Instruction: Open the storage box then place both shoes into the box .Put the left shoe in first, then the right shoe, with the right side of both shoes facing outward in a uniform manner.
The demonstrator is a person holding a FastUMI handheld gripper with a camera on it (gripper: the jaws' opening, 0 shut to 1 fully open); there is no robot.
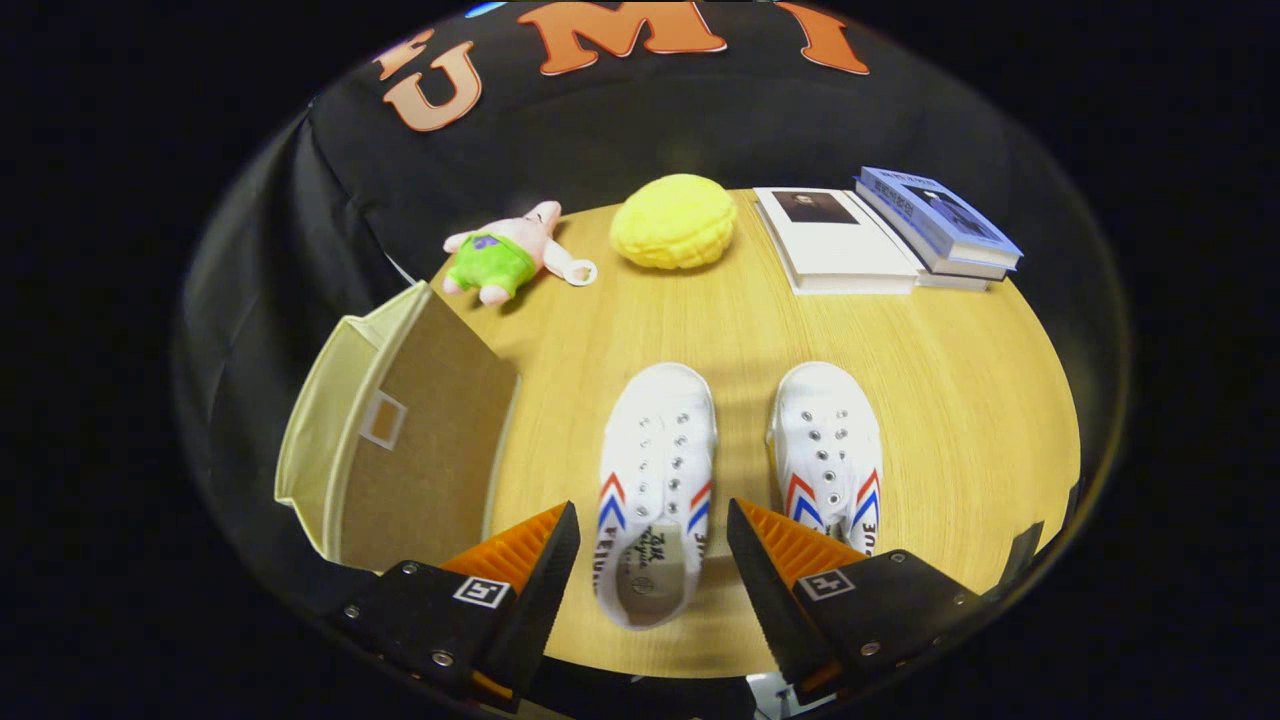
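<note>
Now our tongs (652,560) gape astride the left shoe (655,485); grabbing before opening the storage box (400,440) breaks order.

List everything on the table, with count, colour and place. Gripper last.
table: one, light wood, round, under everything.
box: one, cream with a brown panel, left of the shoes, at the table's edge.
left shoe: one, white with red and blue stripes, heel between the fingers.
right shoe: one, same colours, beside it, just beyond the right finger.
plush toy: one, pink with green shorts, far side, beyond the box.
cushion: one, yellow, far side, middle.
books: about four, white and blue-grey, far right, stacked in two piles.
gripper: one, open, fingers either side of the left shoe's heel, not touching.
</note>
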